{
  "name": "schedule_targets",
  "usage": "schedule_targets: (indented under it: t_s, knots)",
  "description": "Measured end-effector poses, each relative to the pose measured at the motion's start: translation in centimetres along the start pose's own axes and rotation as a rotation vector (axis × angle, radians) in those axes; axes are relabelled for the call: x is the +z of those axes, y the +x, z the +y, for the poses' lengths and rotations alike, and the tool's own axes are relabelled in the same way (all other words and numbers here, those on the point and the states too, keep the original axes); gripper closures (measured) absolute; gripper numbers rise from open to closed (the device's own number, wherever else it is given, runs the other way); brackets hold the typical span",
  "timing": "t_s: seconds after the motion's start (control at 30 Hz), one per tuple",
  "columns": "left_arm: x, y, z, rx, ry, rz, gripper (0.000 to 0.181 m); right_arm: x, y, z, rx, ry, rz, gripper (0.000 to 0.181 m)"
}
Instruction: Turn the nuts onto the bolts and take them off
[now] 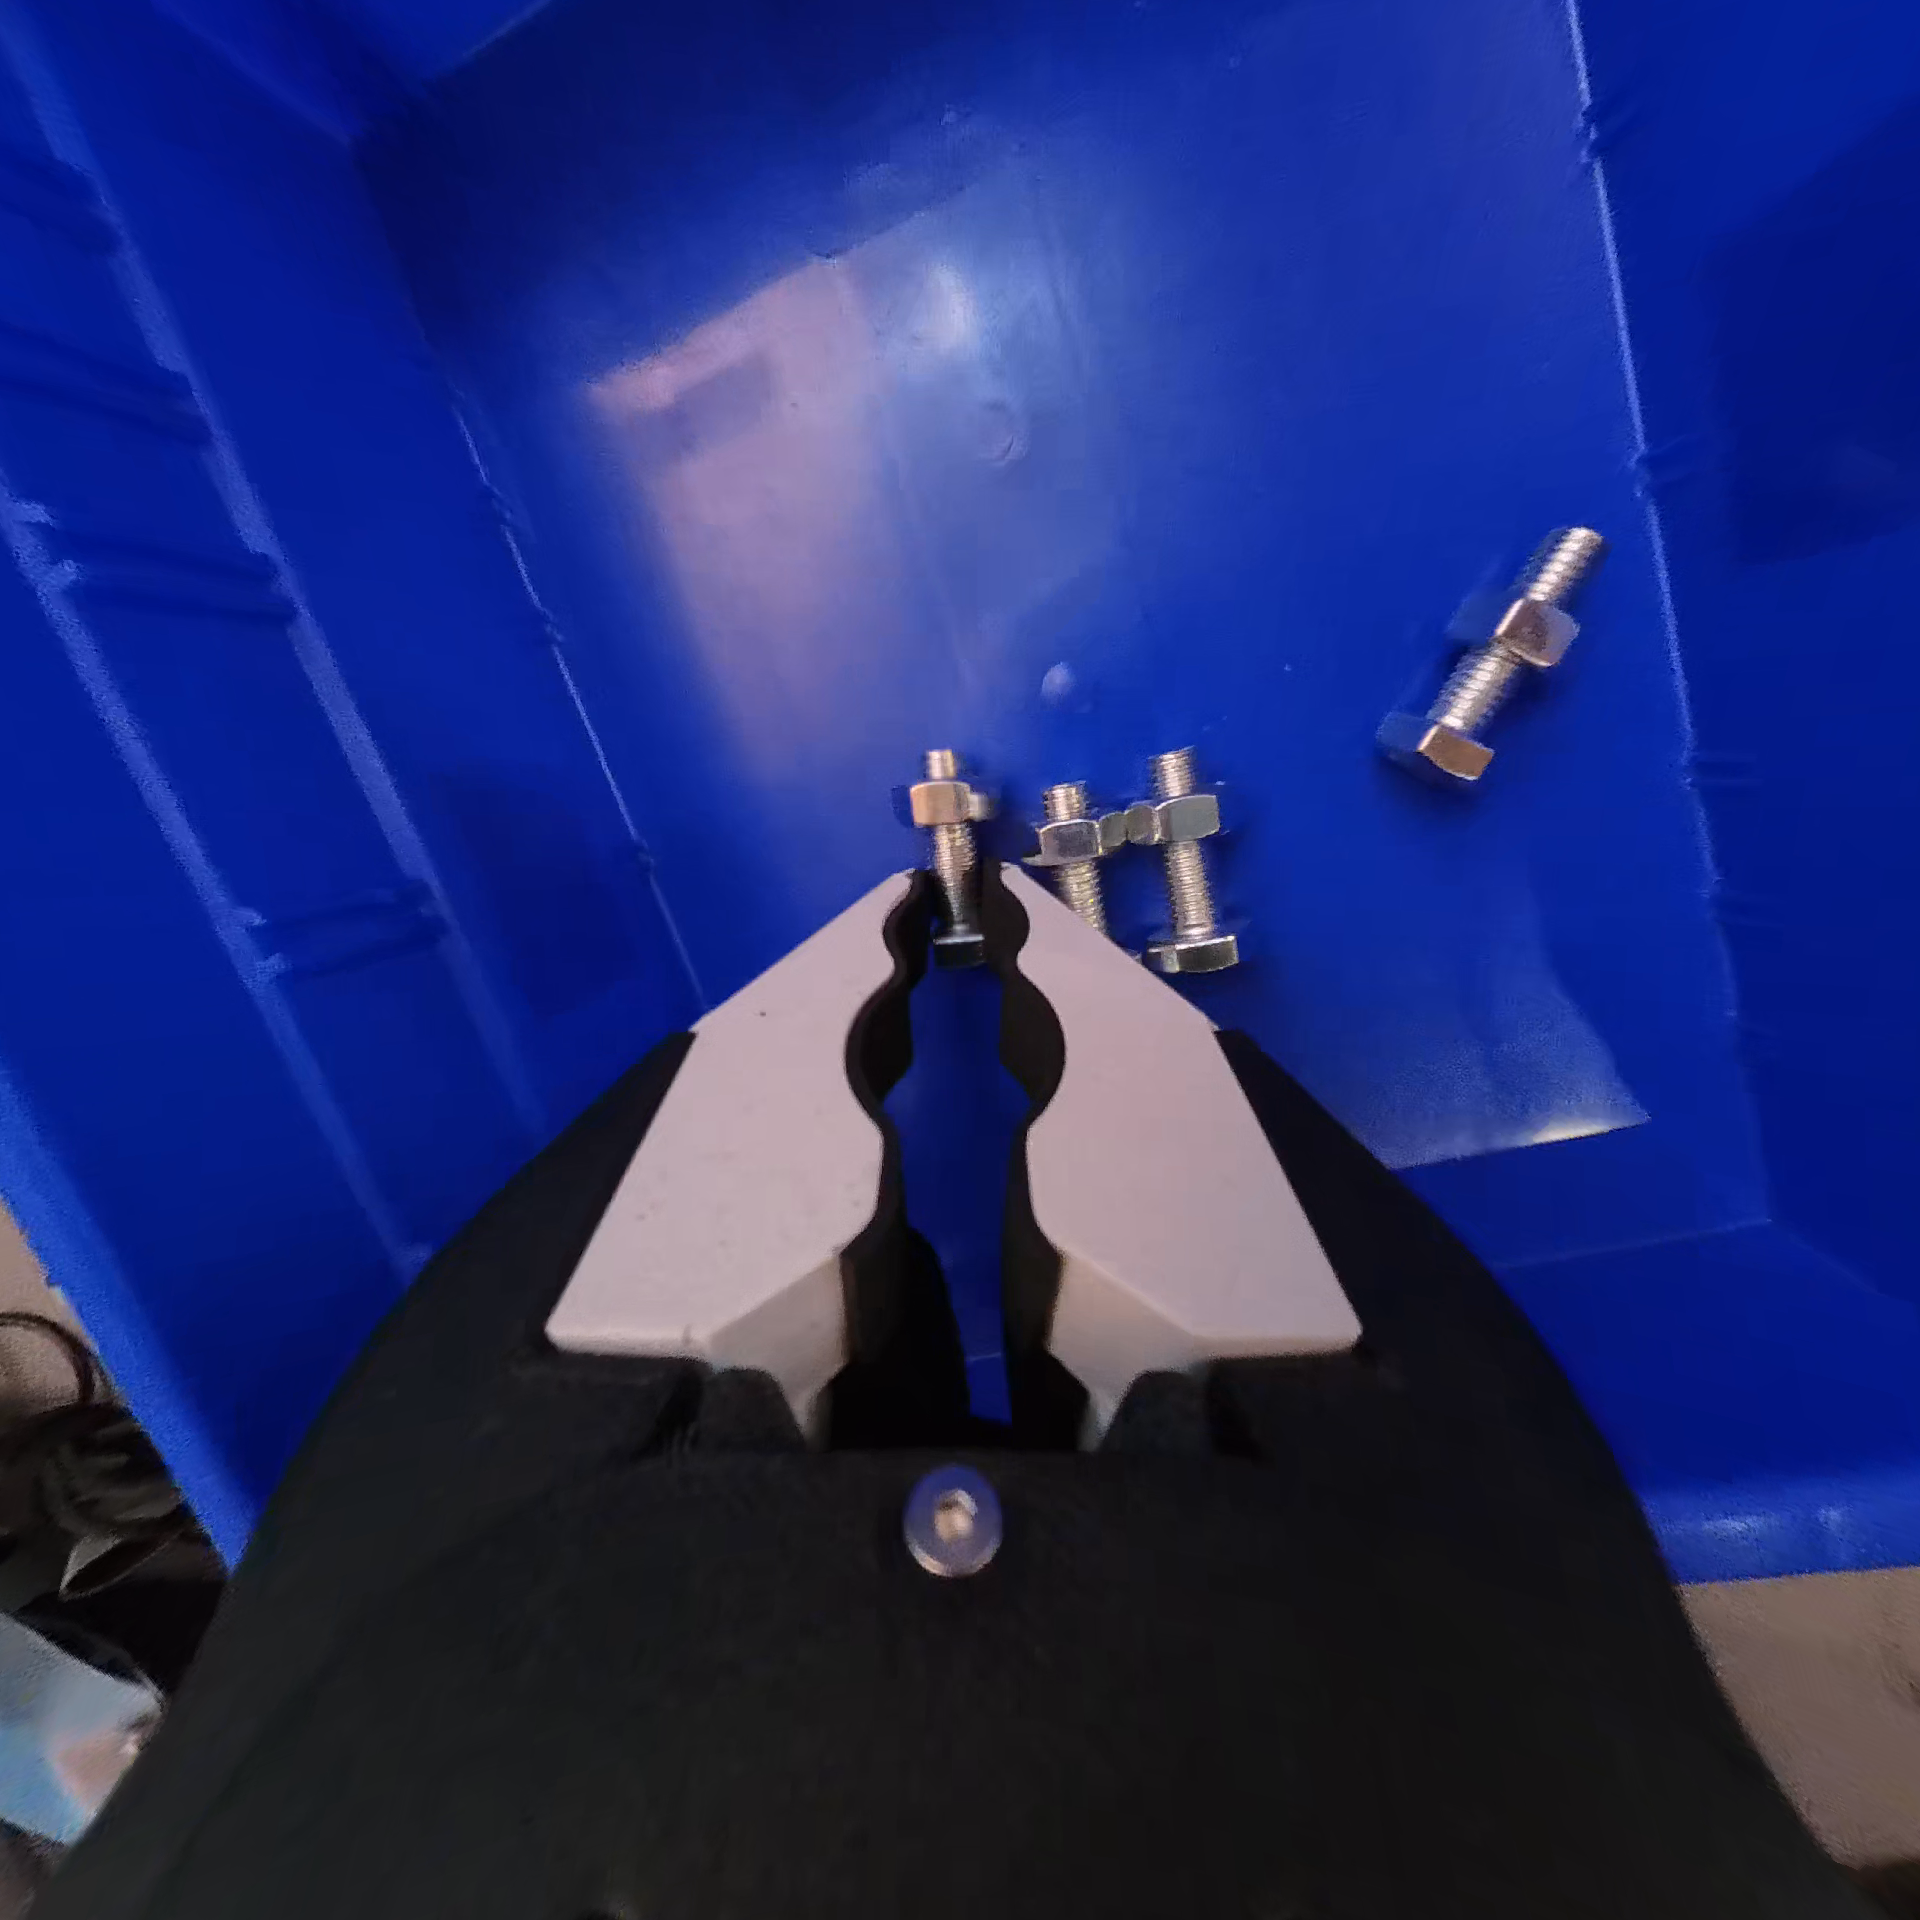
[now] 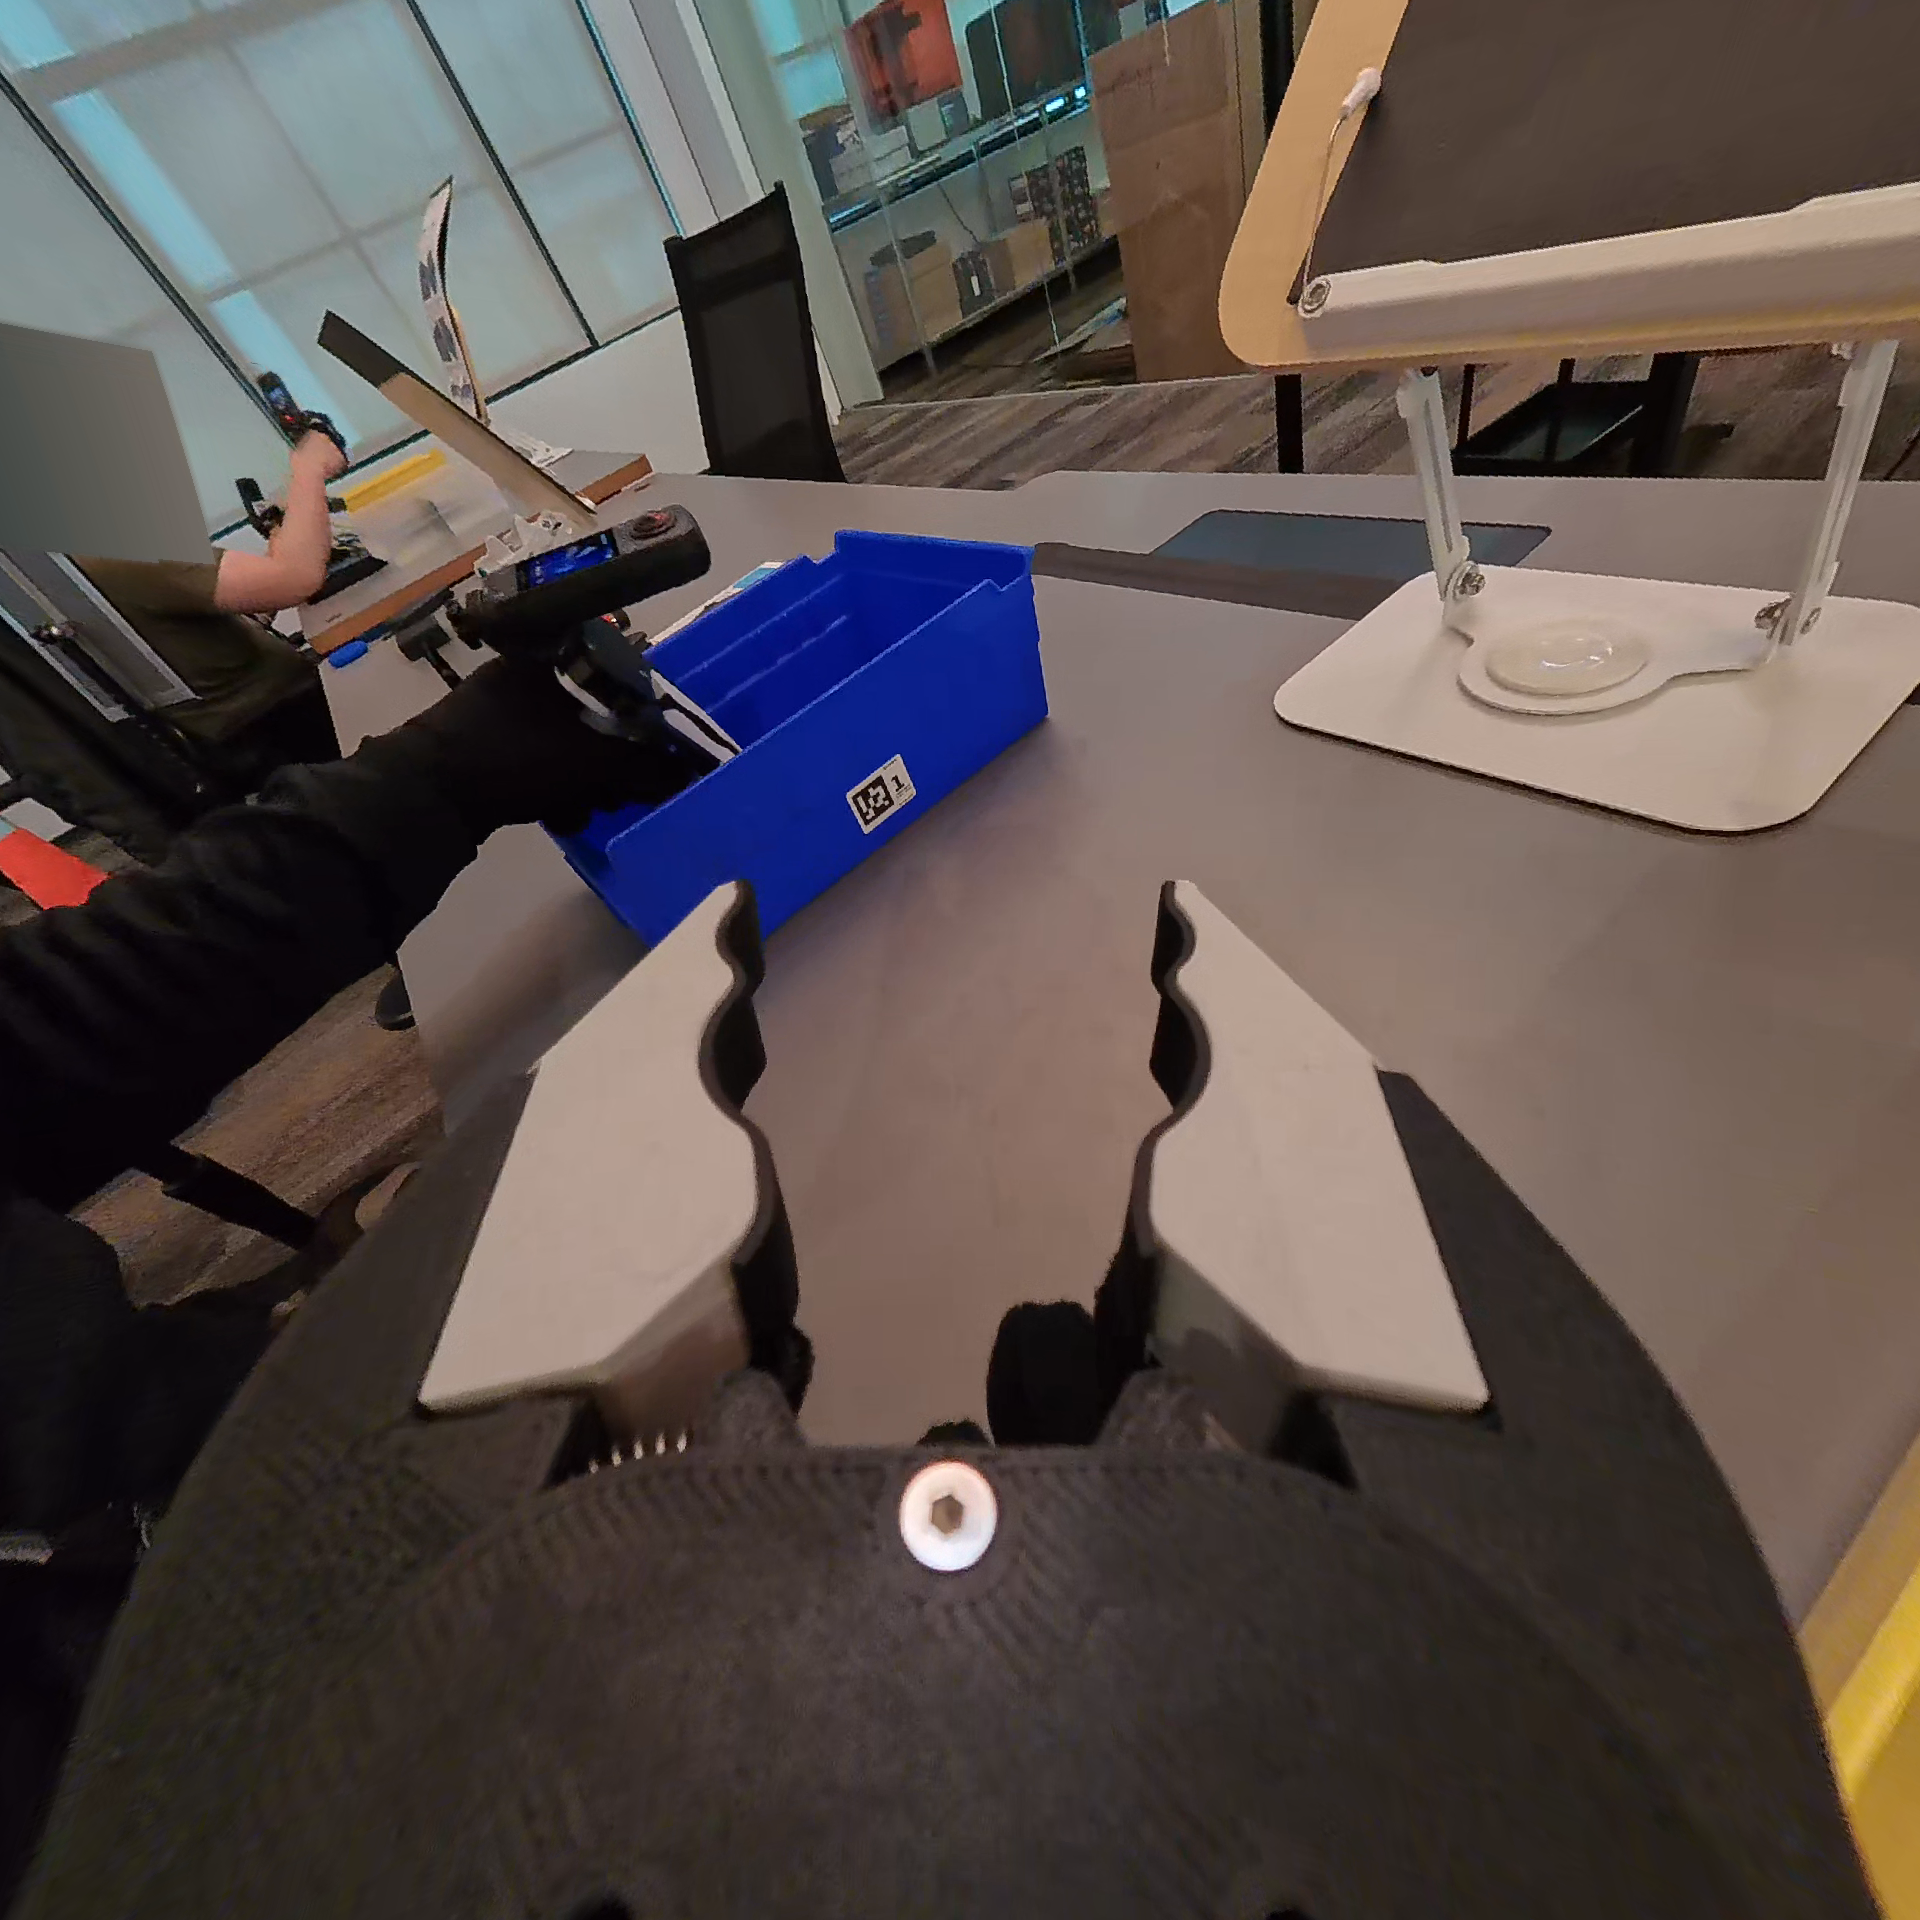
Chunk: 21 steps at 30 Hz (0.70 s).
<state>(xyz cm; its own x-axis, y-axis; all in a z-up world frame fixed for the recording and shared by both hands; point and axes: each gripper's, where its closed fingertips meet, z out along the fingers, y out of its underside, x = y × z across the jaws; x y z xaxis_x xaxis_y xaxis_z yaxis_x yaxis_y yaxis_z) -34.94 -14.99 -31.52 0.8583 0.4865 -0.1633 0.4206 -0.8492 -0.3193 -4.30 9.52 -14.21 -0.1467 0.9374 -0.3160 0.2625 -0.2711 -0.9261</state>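
- Grey worktop (image 2: 1351, 935) in a glass-walled office; a white stand (image 2: 1558, 707) stood at its right.
- Blue bin (image 1: 1039, 416) held nutted bolts (image 1: 1179, 862).
- Left gripper (image 1: 958, 894) jaws pinched one bolt (image 1: 948, 847) inside the bin.
- Right gripper (image 2: 956, 914) jaws spread over bare worktop.

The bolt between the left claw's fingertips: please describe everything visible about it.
The bolt is small, silvery metal, with a threaded shank, a hex head toward the camera and a nut near its far end. It lies on the blue bin floor, leftmost of three side-by-side bolts. The left claw fingertips flank its shank; contact is unclear.
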Motion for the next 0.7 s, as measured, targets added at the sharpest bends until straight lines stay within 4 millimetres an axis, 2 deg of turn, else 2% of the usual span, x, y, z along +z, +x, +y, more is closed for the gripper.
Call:
schedule_targets:
  t_s: [0.07,0.17,0.23,0.33,0.43,0.53,0.6,0.7]
  knots:
    - [-0.9,0.1,-0.7,0.013,0.05,-0.014,0.173,0.1,0.0,0.0,0.003,-0.002,-0.003,0.107]
    - [-3.5,0.1,-2.7,0.046,0.183,-0.048,0.173,0.5,-0.3,0.2,0.007,-0.02,-0.013,0.108]
    - [-6.0,1.3,-4.7,0.075,0.31,-0.027,0.173,0.9,-0.8,0.2,0.011,-0.036,-0.029,0.111]
    - [-10.2,4.1,-7.4,0.214,0.49,-0.056,0.173,1.9,-2.3,0.2,0.01,-0.061,-0.079,0.122]
    - [-13.8,9.1,-9.4,0.35,0.659,-0.025,0.173,3.3,-4.1,-0.3,0.04,-0.061,-0.143,0.131]
    - [-16.4,14.6,-10.1,0.492,0.783,0.01,0.173,4.8,-5.4,-0.5,0.083,-0.051,-0.199,0.13]
    - [-17.1,18.3,-10.0,0.583,0.825,0.049,0.173,5.9,-5.6,0.1,0.099,-0.058,-0.21,0.129]
    - [-16.9,22.7,-9.5,0.709,0.861,0.06,0.173,6.9,-6.2,1.4,0.157,-0.07,-0.258,0.13]
